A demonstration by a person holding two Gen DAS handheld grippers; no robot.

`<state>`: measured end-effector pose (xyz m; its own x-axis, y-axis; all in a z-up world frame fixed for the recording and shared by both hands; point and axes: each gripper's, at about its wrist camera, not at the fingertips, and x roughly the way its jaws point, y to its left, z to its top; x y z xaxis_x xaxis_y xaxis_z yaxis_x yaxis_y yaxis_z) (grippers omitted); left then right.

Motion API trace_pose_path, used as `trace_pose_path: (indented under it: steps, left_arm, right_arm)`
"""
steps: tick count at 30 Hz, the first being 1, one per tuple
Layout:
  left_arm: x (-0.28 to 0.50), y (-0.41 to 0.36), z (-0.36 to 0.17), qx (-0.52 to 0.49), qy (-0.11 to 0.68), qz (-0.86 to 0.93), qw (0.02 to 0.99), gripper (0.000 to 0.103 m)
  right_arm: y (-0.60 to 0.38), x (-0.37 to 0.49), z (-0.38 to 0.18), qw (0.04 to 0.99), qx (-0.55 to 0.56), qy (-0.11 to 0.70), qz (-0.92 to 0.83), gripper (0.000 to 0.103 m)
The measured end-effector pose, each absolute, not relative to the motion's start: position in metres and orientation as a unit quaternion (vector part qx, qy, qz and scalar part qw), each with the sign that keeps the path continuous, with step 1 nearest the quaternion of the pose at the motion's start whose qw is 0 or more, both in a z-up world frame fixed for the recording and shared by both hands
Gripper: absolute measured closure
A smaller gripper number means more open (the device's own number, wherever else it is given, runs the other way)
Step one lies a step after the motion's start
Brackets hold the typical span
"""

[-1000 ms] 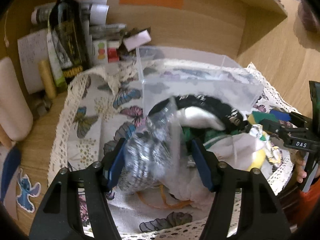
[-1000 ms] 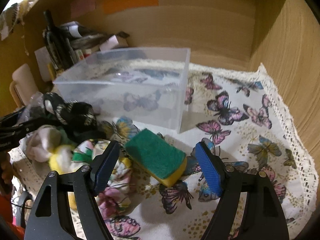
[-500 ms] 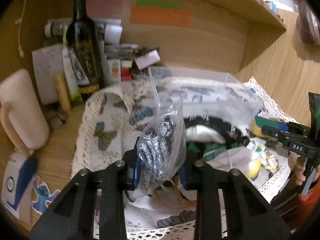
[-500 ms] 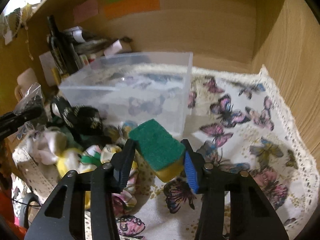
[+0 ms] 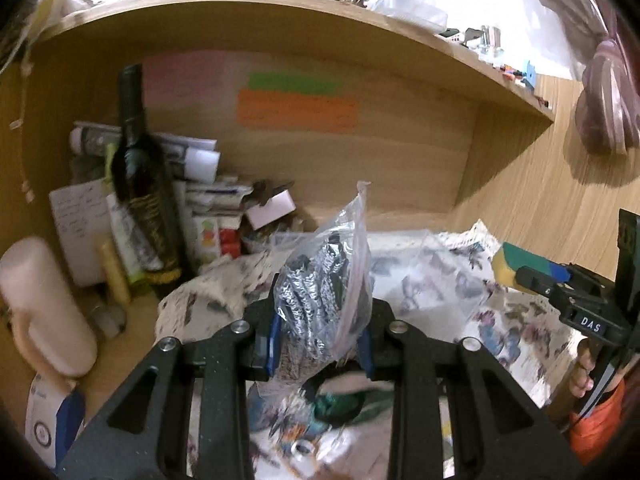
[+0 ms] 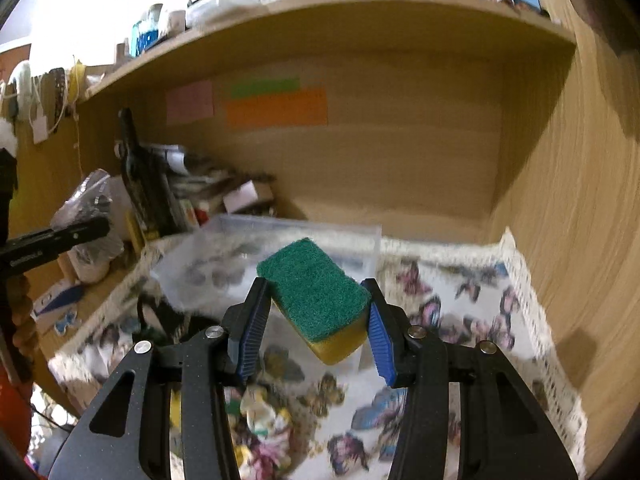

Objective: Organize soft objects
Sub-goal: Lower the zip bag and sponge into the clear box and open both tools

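**Q:** Left wrist view: what is the status of the left gripper [image 5: 320, 340]?

**A:** Its two blue-padded fingers pinch a clear plastic bag [image 5: 332, 280] that contains a silver-and-black patterned soft item. The bag is lifted off the surface, and its top corner points up toward the far wall. Below the jaws, near the camera, dark green and black soft pieces [image 5: 340, 400] lie on the butterfly cloth [image 5: 520, 344]. The clear plastic bin [image 5: 400, 256] sits just beyond the bag. At far left stand a dark bottle [image 5: 140, 184], papers and a pale cylindrical container [image 5: 44, 304]. At right, the right gripper [image 5: 560, 284] enters, carrying the sponge [image 5: 516, 262].

**Q:** Right wrist view: what is the status of the right gripper [image 6: 316, 328]?

**A:** Its fingers are clamped on the sides of a sponge [image 6: 316, 296], green scouring face up and yellow foam beneath. The sponge is tilted and held in the air, near the front right corner of the clear plastic bin [image 6: 280, 248]. Whether it is above the bin's opening cannot be determined. A bundle of multicoloured fabric [image 6: 260, 428] lies on the butterfly cloth [image 6: 472, 320] below the jaws. At left, the left gripper [image 6: 60, 236] holds the bag [image 6: 88, 200] in front of the bottle [image 6: 140, 184].
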<state>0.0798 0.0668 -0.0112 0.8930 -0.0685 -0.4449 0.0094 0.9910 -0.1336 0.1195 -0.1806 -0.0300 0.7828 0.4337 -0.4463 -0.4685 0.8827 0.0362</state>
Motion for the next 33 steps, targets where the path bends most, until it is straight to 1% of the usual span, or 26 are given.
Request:
trace_pose_path:
  steps: [5, 10, 19, 24, 25, 27, 29, 31, 32, 33]
  left_arm:
    - [0.116, 0.06, -0.008, -0.062, 0.248, -0.024, 0.966, 0.073]
    - [0.158, 0.058, -0.021, -0.063, 0.292, -0.025, 0.954, 0.073]
    - [0.213, 0.048, -0.061, -0.064, 0.382, -0.046, 0.921, 0.073]
    - [0.228, 0.038, -0.075, -0.055, 0.408, -0.046, 0.91, 0.072]
    - [0.23, 0.037, -0.077, -0.055, 0.412, -0.047, 0.908, 0.072]
    - [0.23, 0.036, -0.079, -0.055, 0.417, -0.053, 0.905, 0.071]
    - [0.23, 0.036, -0.079, -0.061, 0.423, -0.064, 0.902, 0.07]
    - [0.228, 0.037, -0.077, -0.065, 0.422, -0.072, 0.901, 0.067]
    - [0.226, 0.036, -0.074, -0.065, 0.419, -0.073, 0.903, 0.063]
    - [0.223, 0.036, -0.071, -0.063, 0.415, -0.072, 0.905, 0.057]
  right_arm:
    - [-0.172, 0.135, -0.016, 0.947, -0.042, 0.212, 0.236, 0.06]
    - [-0.162, 0.16, -0.015, 0.944, -0.044, 0.225, 0.238, 0.06]
    - [-0.135, 0.212, -0.05, 0.921, -0.07, 0.305, 0.233, 0.06]
    - [-0.123, 0.236, -0.074, 0.906, -0.08, 0.35, 0.226, 0.059]
    - [-0.121, 0.238, -0.078, 0.903, -0.083, 0.356, 0.225, 0.058]
    - [-0.118, 0.241, -0.083, 0.901, -0.091, 0.362, 0.222, 0.057]
    - [-0.117, 0.24, -0.085, 0.902, -0.099, 0.359, 0.22, 0.053]
    - [-0.116, 0.235, -0.082, 0.902, -0.104, 0.357, 0.22, 0.04]
    - [-0.118, 0.231, -0.079, 0.905, -0.102, 0.35, 0.221, 0.038]
    - [-0.121, 0.227, -0.076, 0.908, -0.099, 0.341, 0.223, 0.035]
